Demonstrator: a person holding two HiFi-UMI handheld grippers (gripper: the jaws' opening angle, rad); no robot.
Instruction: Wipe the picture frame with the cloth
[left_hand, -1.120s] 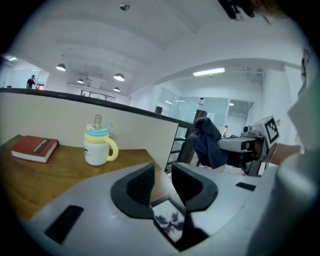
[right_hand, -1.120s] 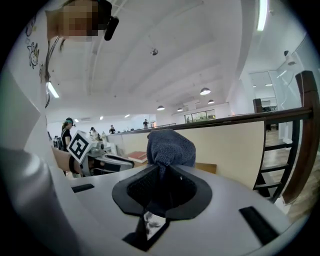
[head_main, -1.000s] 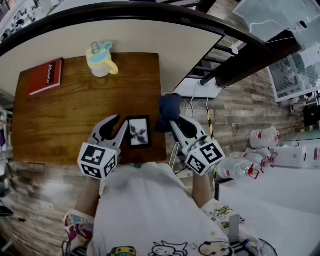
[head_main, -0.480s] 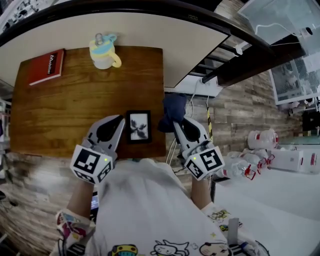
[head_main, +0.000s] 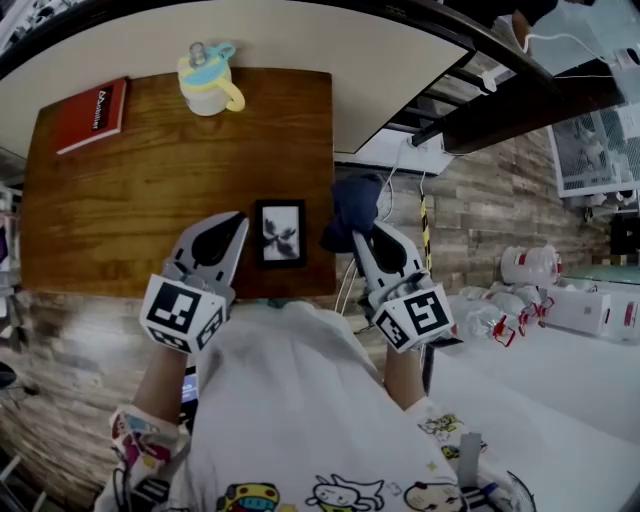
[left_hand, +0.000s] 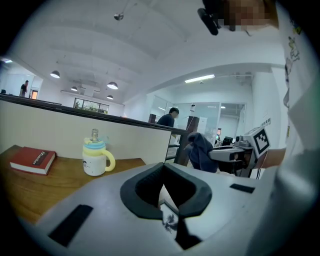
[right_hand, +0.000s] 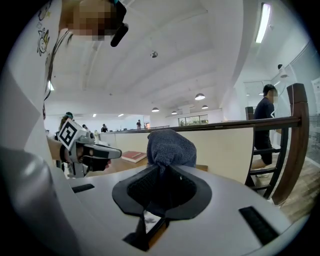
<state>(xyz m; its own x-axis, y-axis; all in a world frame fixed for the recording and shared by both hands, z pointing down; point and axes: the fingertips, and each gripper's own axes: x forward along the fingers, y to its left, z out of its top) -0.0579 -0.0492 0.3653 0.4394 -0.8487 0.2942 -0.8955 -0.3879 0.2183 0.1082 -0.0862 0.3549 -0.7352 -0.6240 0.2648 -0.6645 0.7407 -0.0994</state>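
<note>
Blue cloth (head_main: 352, 205) is clamped in the right gripper (head_main: 358, 238), plainest in its own view, just off the table's (head_main: 150, 190) right edge. Head view shows the picture frame (head_main: 280, 233) lying flat by the near edge. The left gripper (head_main: 238, 224) has just snapped closed at its left side, nothing visibly between.

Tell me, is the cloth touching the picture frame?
Apart. In the head view a strip of table shows between the cloth and the picture frame; the right gripper holds the cloth beside it.
</note>
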